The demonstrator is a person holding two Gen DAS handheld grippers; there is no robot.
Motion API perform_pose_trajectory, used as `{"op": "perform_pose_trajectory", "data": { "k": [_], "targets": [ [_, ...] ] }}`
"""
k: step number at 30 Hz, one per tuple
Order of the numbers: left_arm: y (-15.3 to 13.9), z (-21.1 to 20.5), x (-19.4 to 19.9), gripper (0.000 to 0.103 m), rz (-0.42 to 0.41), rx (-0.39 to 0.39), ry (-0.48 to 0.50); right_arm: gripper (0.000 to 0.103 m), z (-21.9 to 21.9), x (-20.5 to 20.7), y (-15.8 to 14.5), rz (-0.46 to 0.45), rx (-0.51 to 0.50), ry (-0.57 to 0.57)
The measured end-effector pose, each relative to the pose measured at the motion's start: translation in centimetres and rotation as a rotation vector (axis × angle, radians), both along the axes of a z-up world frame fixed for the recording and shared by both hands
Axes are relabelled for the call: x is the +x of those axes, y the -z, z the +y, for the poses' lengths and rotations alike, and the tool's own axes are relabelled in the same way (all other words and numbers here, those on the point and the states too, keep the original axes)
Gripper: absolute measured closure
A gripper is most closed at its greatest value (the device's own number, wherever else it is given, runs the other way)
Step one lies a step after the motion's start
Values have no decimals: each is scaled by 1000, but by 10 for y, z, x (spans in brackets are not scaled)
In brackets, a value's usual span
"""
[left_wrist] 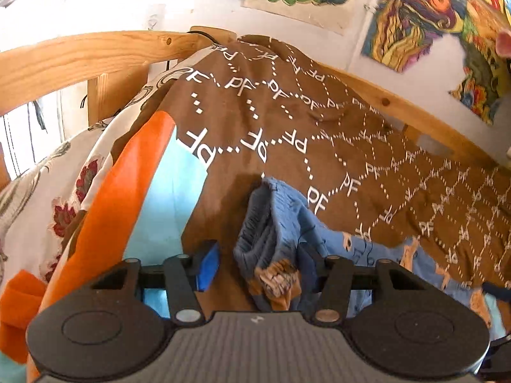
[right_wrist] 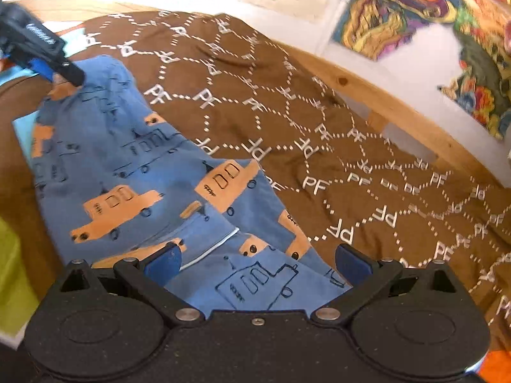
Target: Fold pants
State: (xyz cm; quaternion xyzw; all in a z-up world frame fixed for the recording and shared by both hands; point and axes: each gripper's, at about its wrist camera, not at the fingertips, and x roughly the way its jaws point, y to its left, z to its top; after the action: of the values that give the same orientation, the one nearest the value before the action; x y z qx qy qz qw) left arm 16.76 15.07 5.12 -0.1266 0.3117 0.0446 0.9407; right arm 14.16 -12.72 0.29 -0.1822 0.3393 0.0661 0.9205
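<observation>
Pants (right_wrist: pixel 134 172) waistband bunched, L gripper's (left_wrist: pixel 258 268) right pad hidden.

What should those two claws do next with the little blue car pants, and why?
Probably close the left gripper on the bunched waistband of the pants: its jaws stand open with that elastic edge between them. The right gripper is open too, over the other end of the pants, which lie rumpled on the brown blanket, so nothing seems to be held yet.

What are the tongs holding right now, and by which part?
Neither grip is confirmed. The left tongs straddle the pants' bunched waistband, jaws open; the right tongs sit open over the leg end.
</observation>
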Motion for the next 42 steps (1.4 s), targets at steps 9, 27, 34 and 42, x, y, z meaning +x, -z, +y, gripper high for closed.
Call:
{"op": "perform_pose_trajectory", "data": {
  "k": [9, 27, 34, 42],
  "targets": [
    [5, 4, 2, 66, -7, -15, -19, 1, 3, 4, 20, 54, 42, -16],
    [8, 12, -3, 73, -14, -123, -62, 1, 7, -10, -4, -30, 3, -13],
    [5, 5, -7, 85, -45, -109, -72, 1, 4, -34, 4, 26, 29, 5],
    [-44, -60, -27, 86, -171, 3, 123, 1, -12, -43, -3, -25, 57, 43]
  ]
}}
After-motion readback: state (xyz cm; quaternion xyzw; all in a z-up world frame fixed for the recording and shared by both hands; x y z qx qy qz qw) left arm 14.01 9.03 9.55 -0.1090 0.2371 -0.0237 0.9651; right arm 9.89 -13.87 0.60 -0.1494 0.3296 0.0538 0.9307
